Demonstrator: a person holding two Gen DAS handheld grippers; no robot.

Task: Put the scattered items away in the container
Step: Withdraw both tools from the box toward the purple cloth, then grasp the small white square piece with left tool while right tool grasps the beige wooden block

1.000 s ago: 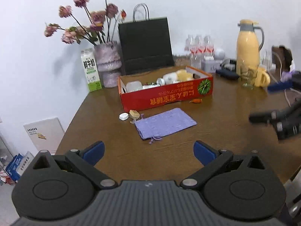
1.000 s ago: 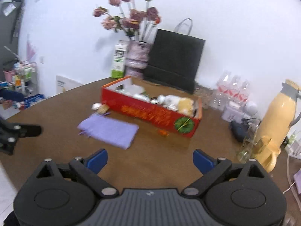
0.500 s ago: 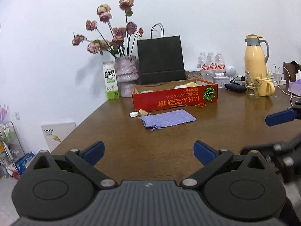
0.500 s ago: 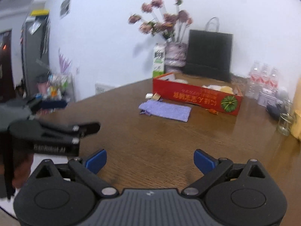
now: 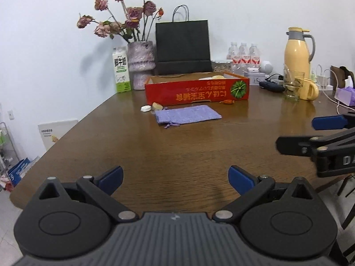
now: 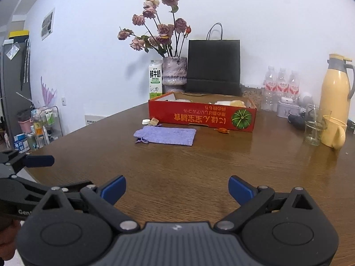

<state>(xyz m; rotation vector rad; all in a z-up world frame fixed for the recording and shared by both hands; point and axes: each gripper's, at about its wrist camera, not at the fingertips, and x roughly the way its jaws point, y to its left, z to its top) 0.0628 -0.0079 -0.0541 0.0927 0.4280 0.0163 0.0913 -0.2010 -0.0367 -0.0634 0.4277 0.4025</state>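
Left wrist view: left gripper (image 5: 175,178) low over the near edge of the brown wooden table (image 5: 177,146), blue-padded jaws spread wide, nothing between them. Across the table, the red cardboard box with a green pumpkin print (image 5: 197,92) sits open-topped, pale items showing above its rim. Just before it lie the strays: a flat lilac drawstring pouch (image 5: 188,116), a small white oval piece (image 5: 145,108) touching or nearly touching a tan lump (image 5: 156,106), and a little orange wrapped thing (image 5: 228,102) close under the box's front wall. Right gripper (image 5: 297,133) enters from the right edge, likewise apart and empty. Right wrist view: right gripper (image 6: 177,188) also hangs at the near edge, jaws wide, holding nothing; the pouch (image 6: 166,134) lies closest, the box (image 6: 202,116) behind it. Both tools are well apart from every item, so the step in hand reads as the reach. Judgement: take the pouch first (limp cloth, lies flat), coming down steeply on one edge or the bunched drawstring end so the pads pinch fabric rather than skid on wood; lift clear of the box wall before releasing.
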